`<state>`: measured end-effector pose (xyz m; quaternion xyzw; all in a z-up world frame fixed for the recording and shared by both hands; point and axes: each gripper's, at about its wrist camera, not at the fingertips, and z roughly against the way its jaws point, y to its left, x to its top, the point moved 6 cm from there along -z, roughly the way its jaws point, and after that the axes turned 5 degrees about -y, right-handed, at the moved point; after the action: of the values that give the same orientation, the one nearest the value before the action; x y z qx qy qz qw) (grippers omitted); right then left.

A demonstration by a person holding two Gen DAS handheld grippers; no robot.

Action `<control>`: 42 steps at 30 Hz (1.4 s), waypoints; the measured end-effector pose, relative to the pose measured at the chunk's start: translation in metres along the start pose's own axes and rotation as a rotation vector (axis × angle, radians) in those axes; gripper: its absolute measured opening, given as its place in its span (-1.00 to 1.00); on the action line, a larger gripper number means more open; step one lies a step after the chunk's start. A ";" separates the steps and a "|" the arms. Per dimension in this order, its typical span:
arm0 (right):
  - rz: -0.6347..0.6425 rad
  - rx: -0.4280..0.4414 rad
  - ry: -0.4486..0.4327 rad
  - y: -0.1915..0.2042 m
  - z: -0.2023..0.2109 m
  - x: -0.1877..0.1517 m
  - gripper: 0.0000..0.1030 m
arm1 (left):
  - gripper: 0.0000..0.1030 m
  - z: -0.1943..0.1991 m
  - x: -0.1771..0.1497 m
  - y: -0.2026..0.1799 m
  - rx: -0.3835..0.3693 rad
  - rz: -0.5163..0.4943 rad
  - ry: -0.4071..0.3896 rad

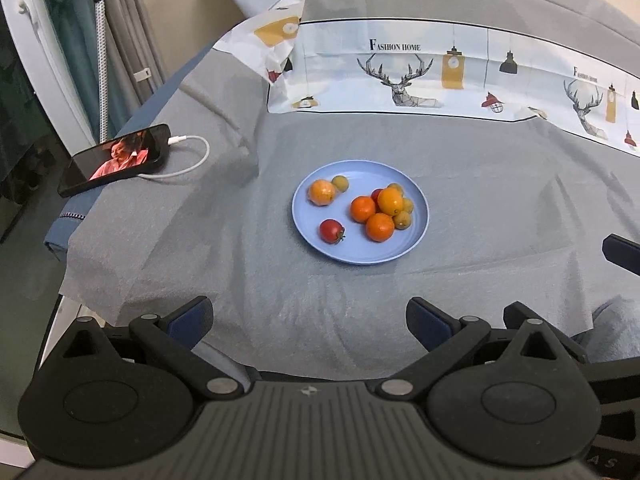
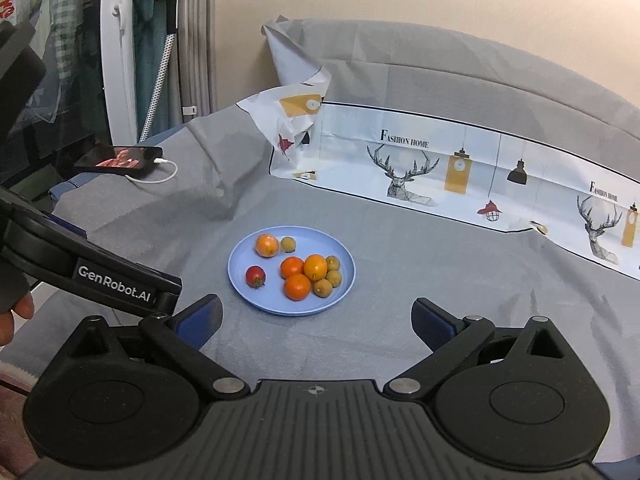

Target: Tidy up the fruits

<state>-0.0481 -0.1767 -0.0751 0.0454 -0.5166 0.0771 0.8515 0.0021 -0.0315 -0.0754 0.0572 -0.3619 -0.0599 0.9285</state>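
Note:
A light blue plate [image 1: 356, 254] [image 2: 256, 300] sits on the grey cloth and holds several fruits. There are small oranges [image 1: 379, 227] [image 2: 297, 286], a red tomato [image 1: 331, 231] [image 2: 255, 276] at its left front, and small yellow-green fruits [image 1: 402, 219] [image 2: 322, 287]. One orange [image 1: 321, 192] [image 2: 267, 245] lies apart at the plate's back left beside a green fruit [image 1: 340, 183] [image 2: 288, 244]. My left gripper [image 1: 310, 320] is open and empty, in front of the plate. My right gripper [image 2: 316, 320] is open and empty, also in front of the plate.
A phone [image 1: 114, 159] [image 2: 116, 159] on a white charging cable [image 1: 188, 160] lies at the table's left edge. A printed cloth with deer [image 1: 420, 72] [image 2: 460, 168] lies behind the plate. The left gripper's body [image 2: 92, 268] shows at the left in the right wrist view.

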 end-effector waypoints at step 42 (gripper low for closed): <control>-0.008 -0.013 0.016 -0.004 -0.006 -0.003 0.98 | 0.99 -0.002 0.003 -0.006 0.005 -0.044 -0.016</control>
<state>-0.0434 -0.1796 -0.0801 0.0413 -0.5102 0.0708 0.8562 0.0051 -0.0383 -0.0754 0.0671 -0.3679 -0.0799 0.9240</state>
